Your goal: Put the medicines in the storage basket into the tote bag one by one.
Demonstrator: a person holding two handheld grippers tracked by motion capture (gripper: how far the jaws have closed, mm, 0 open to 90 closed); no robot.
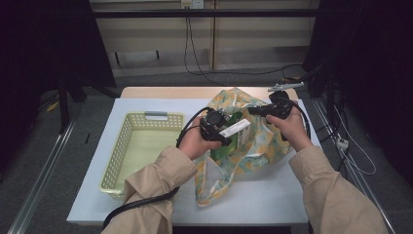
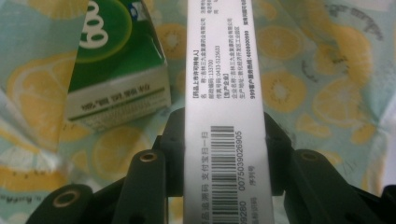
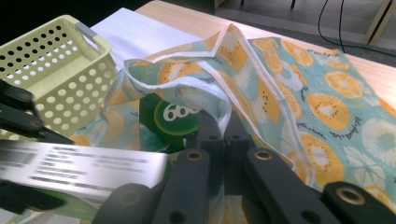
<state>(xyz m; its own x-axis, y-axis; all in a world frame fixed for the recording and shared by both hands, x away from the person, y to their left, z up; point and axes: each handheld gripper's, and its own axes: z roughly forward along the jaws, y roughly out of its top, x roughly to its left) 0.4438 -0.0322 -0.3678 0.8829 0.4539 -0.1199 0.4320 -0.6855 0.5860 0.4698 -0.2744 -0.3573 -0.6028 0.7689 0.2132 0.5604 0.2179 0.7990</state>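
while both forearms reach in over the table: the two hands meet above the fruit-print cloth bag (image 1: 243, 146), left at its near-left side, right at its far-right side
left arm: tan sleeve crosses the near corner of the basket, wrist bent so the gripper points right and slightly away, toward the mouth of the bag
left gripper (image 1: 221, 134): jaws part-way closed and pressed on the two long sides of a white box (image 2: 224, 107); the box runs straight out between them, barcode face up
white box: held over the bag's opening, its far end above the lemon-print cloth, clear of the table
green box (image 2: 116, 60): stands inside the bag, just left of the white box in the left gripper view; a white round mark and a pale lower band show on it
right arm: tan sleeve comes in from the lower right, hand raised at the bag's far edge, gripper pointing left
right gripper (image 3: 223, 133): jaws fully together, pinching the white-trimmed rim of the bag and lifting it so the mouth stands open
bag: lies on the white table cover, its handles trailing toward the near edge
basket (image 1: 127, 146): pale yellow, perforated, left of the bag, just beside the left hand
cables: black, one trailing from each gripper
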